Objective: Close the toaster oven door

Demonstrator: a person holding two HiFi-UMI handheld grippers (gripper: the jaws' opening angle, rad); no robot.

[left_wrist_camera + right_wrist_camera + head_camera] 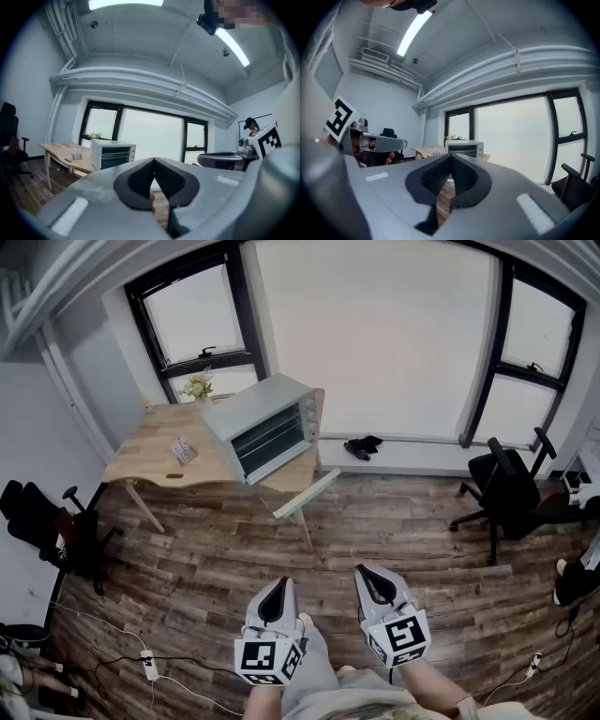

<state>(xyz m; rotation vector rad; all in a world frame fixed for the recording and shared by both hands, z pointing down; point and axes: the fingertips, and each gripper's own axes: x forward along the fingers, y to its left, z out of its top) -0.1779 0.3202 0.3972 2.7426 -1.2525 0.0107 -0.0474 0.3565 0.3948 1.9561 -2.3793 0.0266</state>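
Silver-grey and boxy, our one toaster oven (262, 423) sits on the single wooden tabletop (155, 451) at the upper left of the frame. Its one door (307, 493) is dropped open, long edge running lower left to upper right. Our two grippers, left gripper (281, 585) and right gripper (367, 573), sit bottom centre, jaws closed on nothing, well apart from the door; we judge the left slightly nearer.

Head view — high, steeply down, well apart from the toaster oven (265, 426) on its surface (150, 454). Left gripper view, right gripper view — low, level, far off; all three share toaster oven, surface and window (375, 334).
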